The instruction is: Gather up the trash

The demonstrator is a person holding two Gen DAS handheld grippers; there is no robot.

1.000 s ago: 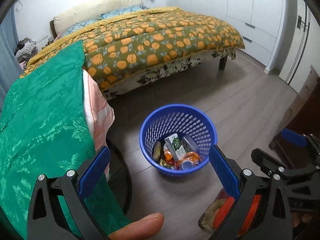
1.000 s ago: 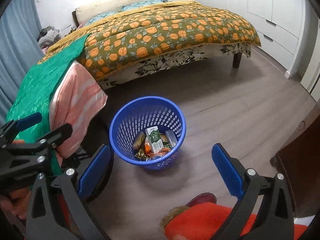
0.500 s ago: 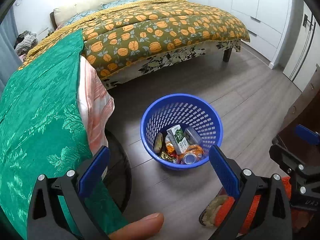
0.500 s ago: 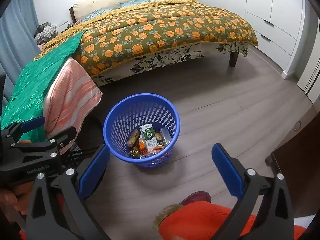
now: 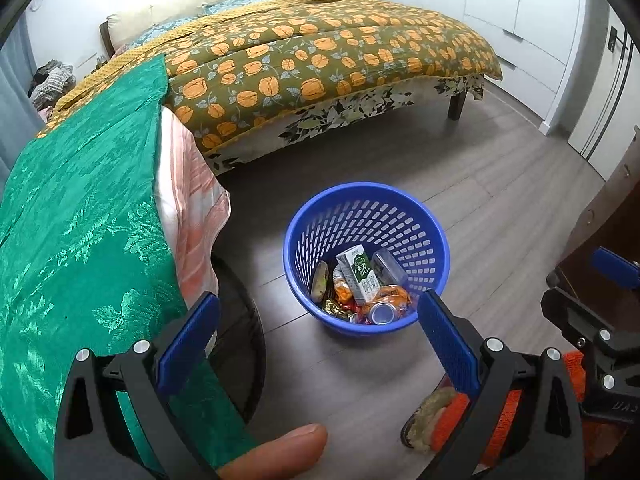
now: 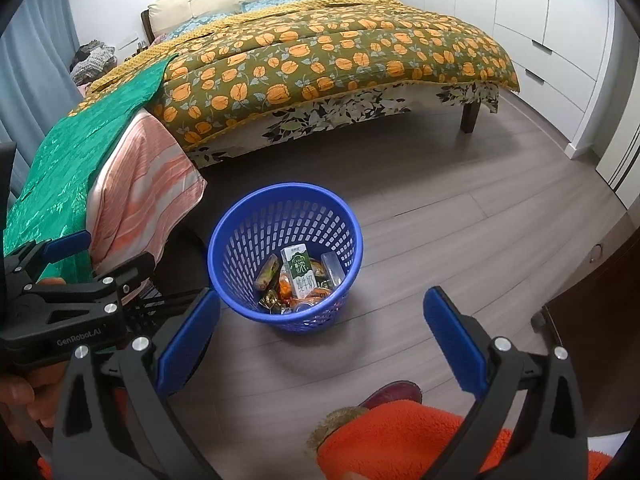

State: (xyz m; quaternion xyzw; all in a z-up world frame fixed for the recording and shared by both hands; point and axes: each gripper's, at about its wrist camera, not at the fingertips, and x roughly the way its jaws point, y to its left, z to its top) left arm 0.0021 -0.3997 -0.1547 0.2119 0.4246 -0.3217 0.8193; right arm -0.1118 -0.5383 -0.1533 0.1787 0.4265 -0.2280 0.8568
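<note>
A blue perforated trash basket (image 5: 366, 208) (image 6: 286, 206) stands on the wood floor in front of the bed. Inside lie a green-and-white milk carton (image 5: 359, 274) (image 6: 301, 270), a drink can (image 5: 382, 313), a clear plastic piece (image 5: 388, 266) and several wrappers. My left gripper (image 5: 318, 338) hovers above and in front of the basket, open and empty. My right gripper (image 6: 320, 338) is likewise open and empty, held high on the near side of the basket. The left gripper also shows at the left edge of the right wrist view.
A bed (image 5: 320, 52) with an orange-flowered quilt fills the back. A green cloth (image 5: 80, 208) over a pink striped blanket (image 6: 148, 188) hangs at the left. White wardrobes (image 6: 560, 20) line the right wall; dark furniture (image 6: 600, 280) stands at the right. An orange fuzzy slipper (image 6: 400, 436) is below.
Both grippers have risen and pulled back a little from the basket, which now sits lower in both views. Both stay open.
</note>
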